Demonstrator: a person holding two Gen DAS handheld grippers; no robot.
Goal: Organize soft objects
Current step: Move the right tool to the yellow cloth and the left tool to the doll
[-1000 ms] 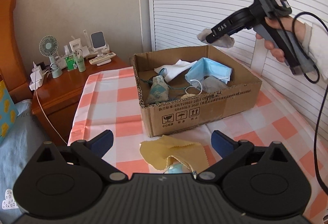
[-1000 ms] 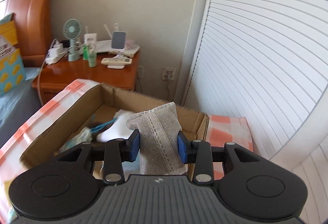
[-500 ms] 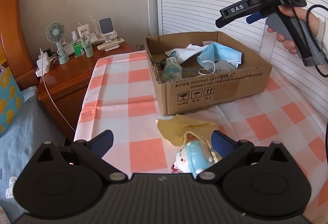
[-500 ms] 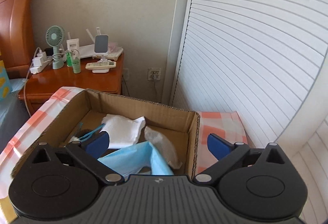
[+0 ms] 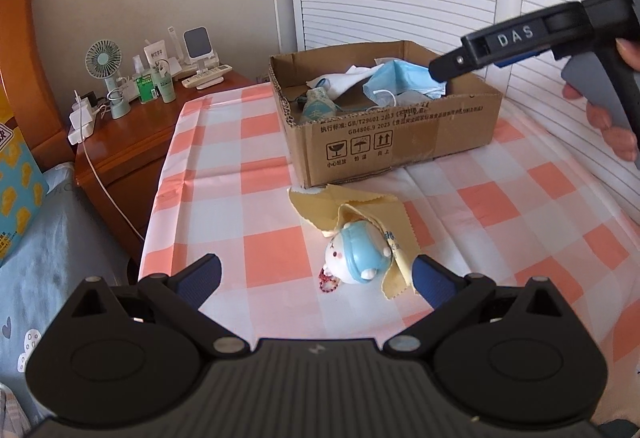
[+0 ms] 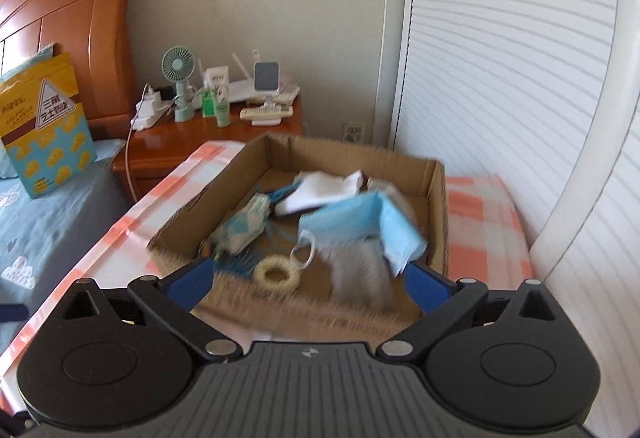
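Checkered cloth covers the table, where a cardboard box holds a blue mask and grey pouch. Both the left tool and right tool are spread and empty; a plush toy lies on a yellow cloth before the box.

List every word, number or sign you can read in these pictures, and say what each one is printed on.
"DAS": on the right hand-held gripper.
"GB/T29601 2013" and "GB4806.9 2023": on the cardboard box; its other characters are too small.
Three handling pictograms (fragile, keep dry, this way up): on the same box; captions beneath unreadable.
"三角": on the yellow and blue package; remaining text blurred.
Bottle labels on the nightstand: unreadable.
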